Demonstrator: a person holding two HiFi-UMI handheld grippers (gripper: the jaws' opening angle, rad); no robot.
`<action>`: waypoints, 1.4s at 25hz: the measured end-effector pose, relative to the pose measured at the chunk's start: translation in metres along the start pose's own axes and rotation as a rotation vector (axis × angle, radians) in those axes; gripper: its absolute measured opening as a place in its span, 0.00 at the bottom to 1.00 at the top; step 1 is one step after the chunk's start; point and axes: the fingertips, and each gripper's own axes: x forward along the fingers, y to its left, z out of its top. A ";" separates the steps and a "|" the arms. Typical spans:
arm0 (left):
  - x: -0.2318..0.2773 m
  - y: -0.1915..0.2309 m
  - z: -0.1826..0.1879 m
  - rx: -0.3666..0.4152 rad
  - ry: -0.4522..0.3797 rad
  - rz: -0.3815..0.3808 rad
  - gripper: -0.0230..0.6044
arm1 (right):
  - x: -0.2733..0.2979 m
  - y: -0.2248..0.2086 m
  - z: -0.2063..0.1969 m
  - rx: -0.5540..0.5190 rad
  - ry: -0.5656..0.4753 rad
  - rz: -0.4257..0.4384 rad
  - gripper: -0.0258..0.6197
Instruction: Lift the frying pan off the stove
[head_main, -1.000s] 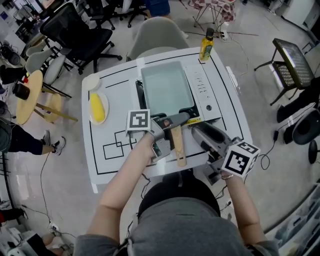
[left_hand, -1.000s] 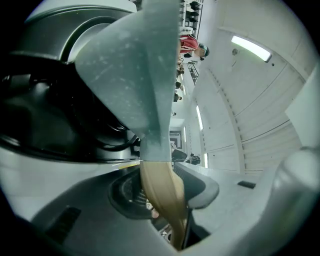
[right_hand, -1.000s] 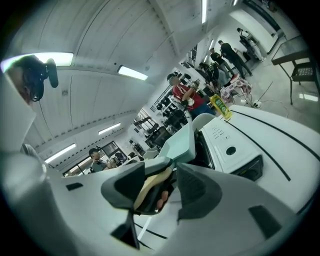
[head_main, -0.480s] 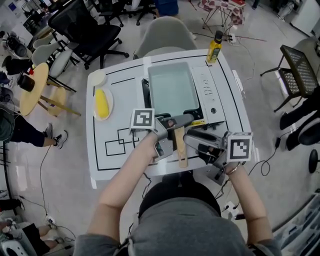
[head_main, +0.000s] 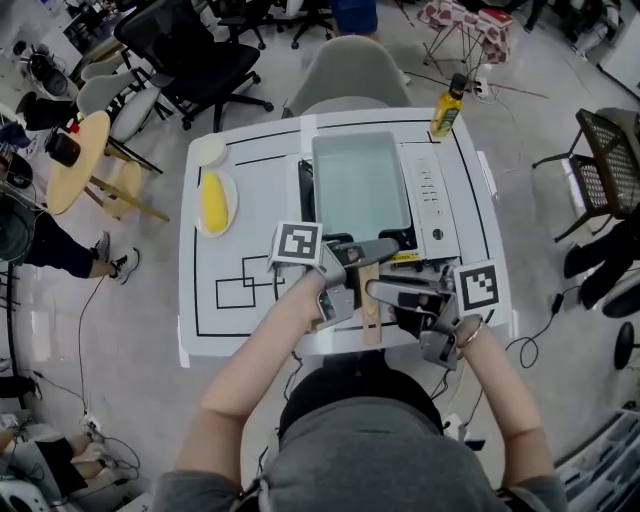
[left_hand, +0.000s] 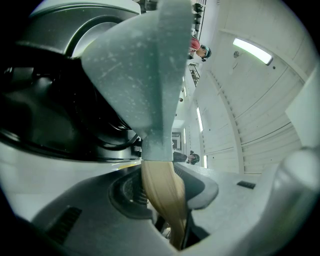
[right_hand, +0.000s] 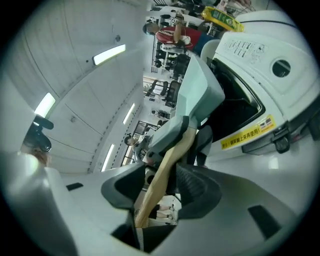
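Observation:
A pale green rectangular frying pan (head_main: 360, 185) sits on the portable stove (head_main: 432, 205), its wooden handle (head_main: 370, 310) pointing toward me. My left gripper (head_main: 372, 252) reaches in from the left and is shut on the handle (left_hand: 162, 192) just below the pan (left_hand: 150, 65). My right gripper (head_main: 382, 295) comes in from the right, lower on the handle (right_hand: 165, 170). Its jaws are closing with the handle between them, and the pads do not visibly press on it. The pan (right_hand: 200, 90) rests over the burner.
The stove (right_hand: 265, 65) stands at the right of the white table (head_main: 240, 330). A yellow bottle (head_main: 447, 105) is at the far right corner. A plate with a yellow item (head_main: 215, 200) and a small white dish (head_main: 208, 152) lie at the left. Chairs stand behind the table.
My right gripper has swung left from beside the stove until its jaws straddle the wooden handle. The left gripper has stayed on the handle. The pan has not moved.

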 end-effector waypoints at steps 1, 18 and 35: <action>0.000 0.000 0.000 -0.001 -0.001 0.000 0.24 | 0.002 0.001 -0.002 0.011 0.019 0.013 0.33; 0.000 0.000 0.000 0.014 -0.015 0.001 0.24 | 0.016 -0.005 -0.006 0.091 0.104 0.043 0.26; -0.001 0.001 -0.005 0.022 -0.026 0.020 0.24 | 0.014 0.000 -0.011 0.083 0.057 0.056 0.25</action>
